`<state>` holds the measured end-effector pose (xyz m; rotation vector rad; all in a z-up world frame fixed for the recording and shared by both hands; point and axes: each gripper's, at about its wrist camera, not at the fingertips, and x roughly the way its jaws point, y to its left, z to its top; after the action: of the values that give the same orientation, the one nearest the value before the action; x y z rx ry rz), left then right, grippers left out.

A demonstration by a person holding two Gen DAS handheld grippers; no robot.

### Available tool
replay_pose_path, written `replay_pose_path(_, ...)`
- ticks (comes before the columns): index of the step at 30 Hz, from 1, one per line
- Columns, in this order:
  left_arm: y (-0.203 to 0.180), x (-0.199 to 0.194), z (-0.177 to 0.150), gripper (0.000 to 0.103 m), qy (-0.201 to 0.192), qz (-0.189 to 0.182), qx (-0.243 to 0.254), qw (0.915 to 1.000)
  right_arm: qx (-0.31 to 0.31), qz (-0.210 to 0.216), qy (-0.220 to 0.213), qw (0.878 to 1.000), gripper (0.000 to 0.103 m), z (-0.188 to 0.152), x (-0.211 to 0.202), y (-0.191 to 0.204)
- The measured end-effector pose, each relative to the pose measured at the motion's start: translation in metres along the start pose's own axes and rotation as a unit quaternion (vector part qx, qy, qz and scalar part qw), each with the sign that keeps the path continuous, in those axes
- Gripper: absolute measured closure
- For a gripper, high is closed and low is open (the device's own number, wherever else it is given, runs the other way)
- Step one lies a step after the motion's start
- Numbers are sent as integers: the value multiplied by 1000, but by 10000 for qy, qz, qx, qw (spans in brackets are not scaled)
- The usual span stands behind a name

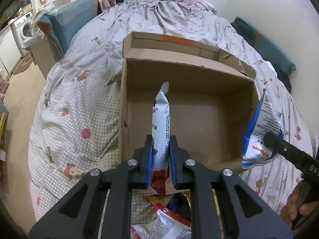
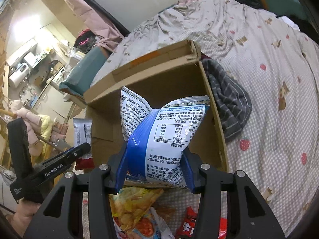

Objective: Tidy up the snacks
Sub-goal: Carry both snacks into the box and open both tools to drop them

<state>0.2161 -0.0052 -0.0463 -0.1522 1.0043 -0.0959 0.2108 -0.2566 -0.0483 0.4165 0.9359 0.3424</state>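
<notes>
My left gripper (image 1: pixel 161 139) is shut on a slim white snack bar packet with a red end (image 1: pixel 161 123), held upright over the near part of an open cardboard box (image 1: pixel 199 119) lying on the bed. The box looks empty inside. My right gripper (image 2: pixel 155 153) is shut on a puffy blue-and-white snack bag (image 2: pixel 165 133), held above the box's near edge (image 2: pixel 219 131). The blue bag (image 1: pixel 261 131) and the right gripper also show at the right of the left wrist view. The left gripper with its packet (image 2: pixel 82 133) shows at the left of the right wrist view.
Loose snack packets lie on the bed below the grippers: a yellow chip bag (image 2: pixel 135 203), red packets (image 2: pixel 189 225) and a white-and-red bag (image 1: pixel 169 223). A grey striped cloth (image 2: pixel 229 99) lies right of the box. The dotted bedsheet (image 1: pixel 79 109) surrounds everything.
</notes>
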Motion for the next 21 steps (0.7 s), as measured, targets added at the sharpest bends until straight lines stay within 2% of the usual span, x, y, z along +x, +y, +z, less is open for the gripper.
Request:
replay_pose_path(5,-2,1,-1,90,-29,12,0,10000,-267,-88,71,9996,53,0,10,6)
replay_pose_path(12,-3,0,-2,90,-129,86,41,9999,-385,-89,282,9988,53,-6,23,11)
replay_pose_path(21,-3,-1,-2,90,-185,90,57,9998,-364,24,323,9988,51,-8,25,13)
